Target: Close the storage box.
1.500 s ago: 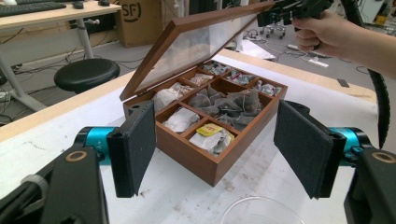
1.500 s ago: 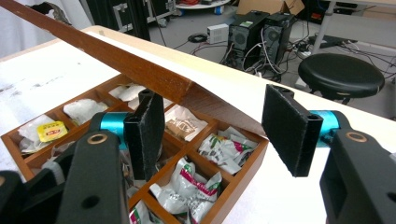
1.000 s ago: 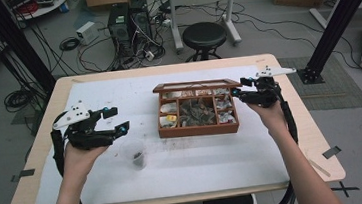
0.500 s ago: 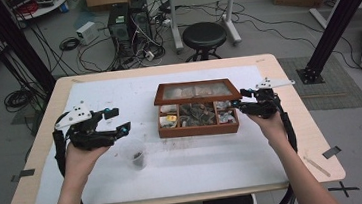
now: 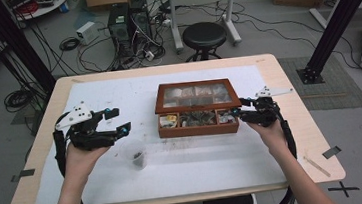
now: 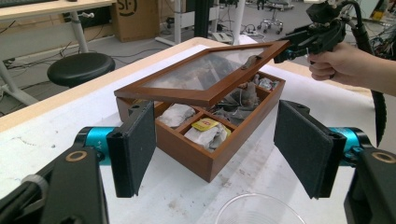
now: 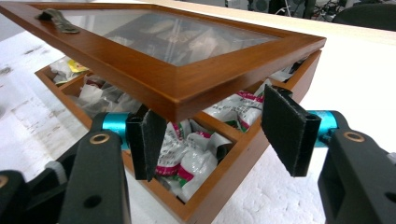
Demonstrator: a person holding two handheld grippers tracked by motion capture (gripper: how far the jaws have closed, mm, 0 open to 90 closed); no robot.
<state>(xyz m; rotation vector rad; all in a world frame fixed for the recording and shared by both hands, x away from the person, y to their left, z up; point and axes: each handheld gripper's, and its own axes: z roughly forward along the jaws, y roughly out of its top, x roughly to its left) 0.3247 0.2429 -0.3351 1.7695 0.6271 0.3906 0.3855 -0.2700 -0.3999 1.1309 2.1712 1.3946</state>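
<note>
Since 1 second ago the glass lid [image 5: 194, 95] has dropped from nearly upright to a low slant over the wooden box [image 5: 196, 123], and my right tongs [image 5: 240, 115] have come down with it to the box's right end, at the centre right of the high view. Both jaws are spread there, and the lid's corner rests across one pad, so I am propping it, not pinching it. My left tongs [image 5: 117, 121] hang at the centre left of the frame, jaws also spread and holding nothing, just above the clear cup [image 5: 135, 154] on the white sheet [image 5: 201, 175].

By my reading the closing is about half done: the lid must go down the rest of the way.

From above the lid looks almost flat; my left tongs' view shows the gap plainly and the tea bags [image 6: 205, 133] beneath. My right tongs' view shows the packets [image 7: 191, 158] under the lid's edge.
</note>
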